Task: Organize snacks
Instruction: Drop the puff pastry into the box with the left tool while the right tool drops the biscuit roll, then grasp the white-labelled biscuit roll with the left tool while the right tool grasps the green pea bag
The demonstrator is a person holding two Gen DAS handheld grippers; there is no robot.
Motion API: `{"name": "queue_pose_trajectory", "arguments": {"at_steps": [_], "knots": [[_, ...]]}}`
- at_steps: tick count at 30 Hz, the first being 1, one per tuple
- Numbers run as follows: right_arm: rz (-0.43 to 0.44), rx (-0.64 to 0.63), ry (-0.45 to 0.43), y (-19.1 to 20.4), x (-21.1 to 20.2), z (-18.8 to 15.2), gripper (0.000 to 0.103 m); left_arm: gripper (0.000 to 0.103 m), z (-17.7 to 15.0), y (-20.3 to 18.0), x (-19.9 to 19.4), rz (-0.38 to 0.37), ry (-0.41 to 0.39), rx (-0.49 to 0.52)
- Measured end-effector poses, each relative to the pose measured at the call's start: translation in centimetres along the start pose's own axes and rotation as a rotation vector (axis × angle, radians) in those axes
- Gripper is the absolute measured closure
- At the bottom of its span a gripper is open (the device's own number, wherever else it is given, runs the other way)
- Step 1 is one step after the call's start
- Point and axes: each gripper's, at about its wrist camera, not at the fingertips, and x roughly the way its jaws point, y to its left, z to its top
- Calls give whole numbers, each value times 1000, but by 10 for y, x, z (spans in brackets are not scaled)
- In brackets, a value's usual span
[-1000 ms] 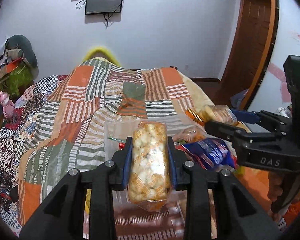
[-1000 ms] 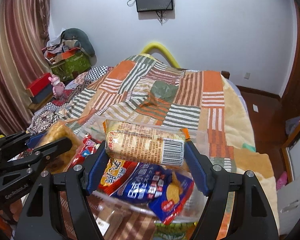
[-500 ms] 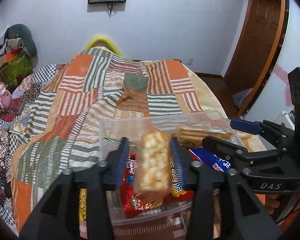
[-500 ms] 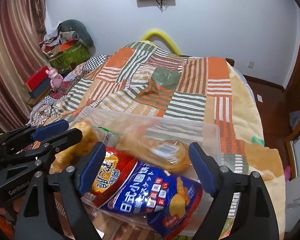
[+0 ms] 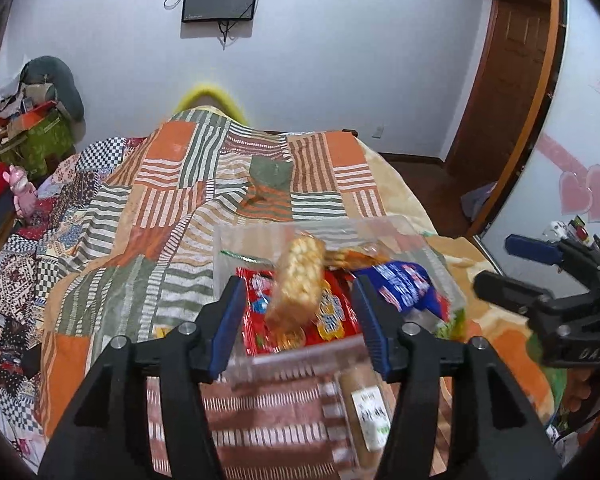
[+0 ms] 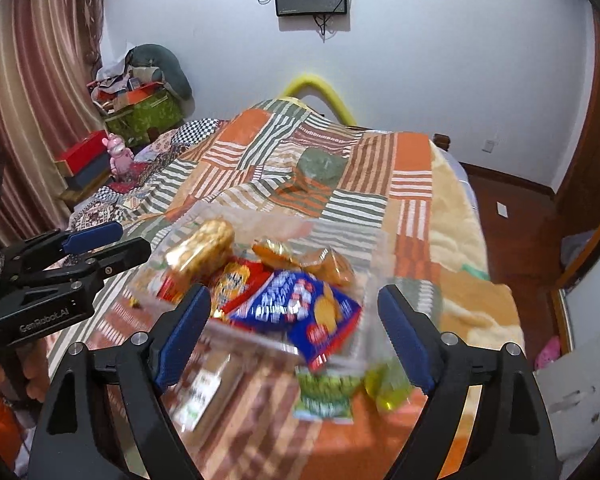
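You are in a home bedroom: a bed with patchwork quilt [image 5: 204, 200], curtains [image 6: 32, 92], wooden door [image 5: 500, 80].

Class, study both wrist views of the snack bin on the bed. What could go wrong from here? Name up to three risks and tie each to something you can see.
1. The popcorn bar leans on the heap in the clear bin; released between the opening left gripper jaws, it may tip.
2. The blue bag overhangs the bin's near rim and may slide out.
3. The green packet and a labelled pack lie outside on the quilt, easily missed.
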Motion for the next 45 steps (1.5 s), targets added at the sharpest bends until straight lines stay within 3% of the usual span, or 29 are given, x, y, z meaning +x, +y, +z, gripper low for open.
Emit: {"name": "queue_pose_trajectory", "arguments": {"at_steps": [8, 21, 25, 32, 36, 39, 41, 45], "knots": [[-51, 16, 13, -6, -25, -33, 19, 38, -33, -28, -6, -19, 68, 46], [-78, 11, 125, -7, 26, -83, 21, 38, -96, -49, 65, -69, 296, 15], [-76, 29, 152, -11, 46, -84, 23, 38, -104, -56, 80, -79, 317, 42], [-52, 65, 212, -17, 78, -80, 28, 59, -110, -59, 85, -70, 285, 91], [-56, 65, 222, -15, 88, -79, 29, 63, -109, -52, 83, -88, 275, 65], [-55, 64, 233, -13, 93, -79, 39, 64, -108, -50, 83, -94, 271, 56], [-49, 66, 255, -13, 99, -80, 55, 64, -109, -51, 83, -89, 264, 61], [-34, 78, 266, -13, 99, -83, 59, 64, -110, -52, 81, -93, 255, 60]]}}
